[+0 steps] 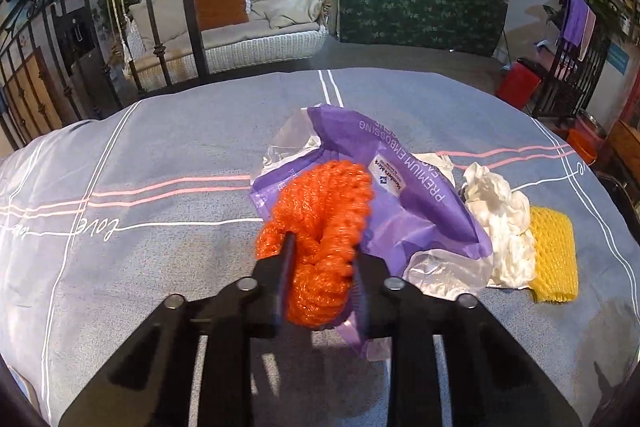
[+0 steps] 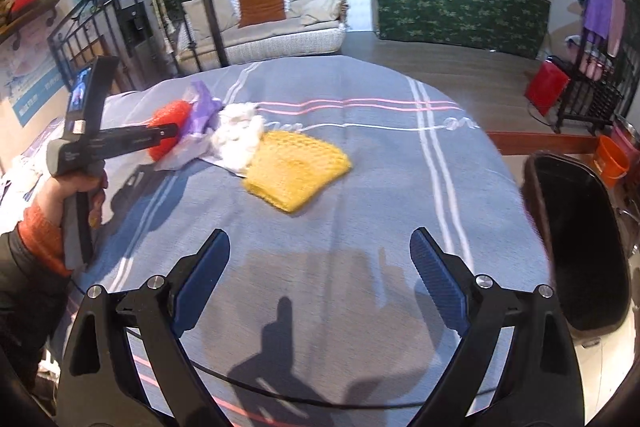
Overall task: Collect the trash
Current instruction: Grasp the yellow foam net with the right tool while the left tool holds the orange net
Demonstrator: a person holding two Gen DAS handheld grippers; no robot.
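My left gripper (image 1: 322, 247) is shut on an orange foam net (image 1: 324, 227), with an edge of the purple tissue wrapper (image 1: 400, 187) caught at the right finger. It also shows in the right wrist view (image 2: 170, 131), holding the orange net (image 2: 170, 117) at the table's left. Crumpled white tissue (image 1: 504, 223) and a yellow foam net (image 1: 554, 255) lie to the right of the wrapper. In the right wrist view the tissue (image 2: 240, 135) and yellow net (image 2: 294, 169) lie ahead of my right gripper (image 2: 320, 251), which is open and empty above the cloth.
The table is covered by a grey-blue striped cloth (image 2: 360, 187). A black-lined bin (image 2: 580, 247) stands at the table's right edge. A red bin (image 2: 546, 87), an orange bucket (image 2: 612, 155), a white wicker sofa (image 1: 240, 23) and iron railings (image 1: 48, 75) stand beyond.
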